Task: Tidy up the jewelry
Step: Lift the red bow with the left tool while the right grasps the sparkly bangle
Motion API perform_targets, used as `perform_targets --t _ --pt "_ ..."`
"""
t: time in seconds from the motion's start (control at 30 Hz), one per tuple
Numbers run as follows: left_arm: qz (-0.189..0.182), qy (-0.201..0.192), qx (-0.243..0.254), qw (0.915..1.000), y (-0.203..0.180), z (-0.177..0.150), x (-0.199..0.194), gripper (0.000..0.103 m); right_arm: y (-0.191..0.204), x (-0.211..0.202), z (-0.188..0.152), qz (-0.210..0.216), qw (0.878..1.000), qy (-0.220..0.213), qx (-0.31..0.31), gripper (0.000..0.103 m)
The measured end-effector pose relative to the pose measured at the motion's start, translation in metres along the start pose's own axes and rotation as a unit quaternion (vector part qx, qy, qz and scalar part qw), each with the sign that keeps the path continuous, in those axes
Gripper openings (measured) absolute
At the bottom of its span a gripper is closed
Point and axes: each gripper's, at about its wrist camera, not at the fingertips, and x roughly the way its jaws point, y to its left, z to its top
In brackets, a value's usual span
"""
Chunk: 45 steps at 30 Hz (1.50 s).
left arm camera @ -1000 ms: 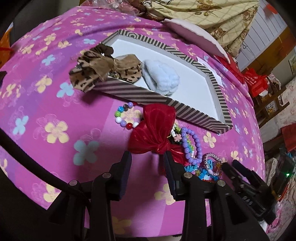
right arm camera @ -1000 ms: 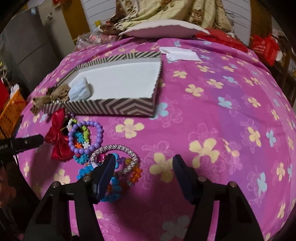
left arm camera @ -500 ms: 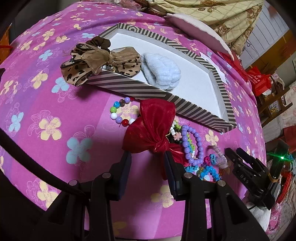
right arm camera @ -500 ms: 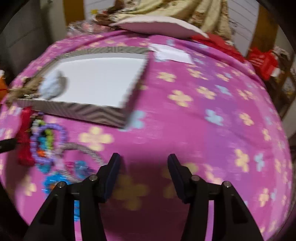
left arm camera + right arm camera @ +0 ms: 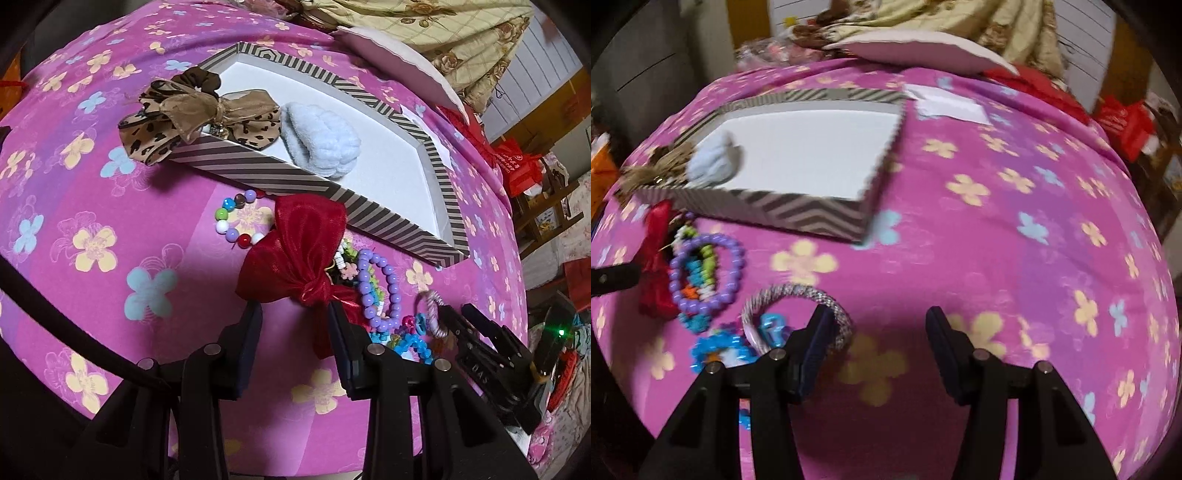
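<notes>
A lived-in home bedroom: a bed spread with a pink flowered sheet (image 5: 1015, 236), a rumpled beige rose-print quilt (image 5: 461, 33) and a pillow (image 5: 916, 48) at its head, a wooden chair (image 5: 546, 214) and red bags (image 5: 1126, 122) alongside.

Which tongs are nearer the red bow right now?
Left. The left tongs sit open right at the red bow, its tail by one finger. The right tongs are off to the side, at the silver bracelet.
</notes>
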Motion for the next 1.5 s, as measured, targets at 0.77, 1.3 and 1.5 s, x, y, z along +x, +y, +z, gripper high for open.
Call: perform_targets --t 0.77,1.3,1.5 --pt "0.013 0.011 -0.012 0.9998 -0.008 0.012 0.029 0.039 -0.004 0.003 -0.001 0.021 0.999 -0.022 -0.035 0.050" --pt "-0.002 -0.014 0.009 0.9999 0.012 0.009 -0.016 0.035 -0.001 -0.024 0.005 0.064 0.996 -0.027 -0.063 0.008" --pt "-0.017 -0.031 0.011 0.9993 0.011 0.014 -0.035 0.035 0.000 -0.041 0.014 0.067 0.995 -0.044 -0.056 0.008"
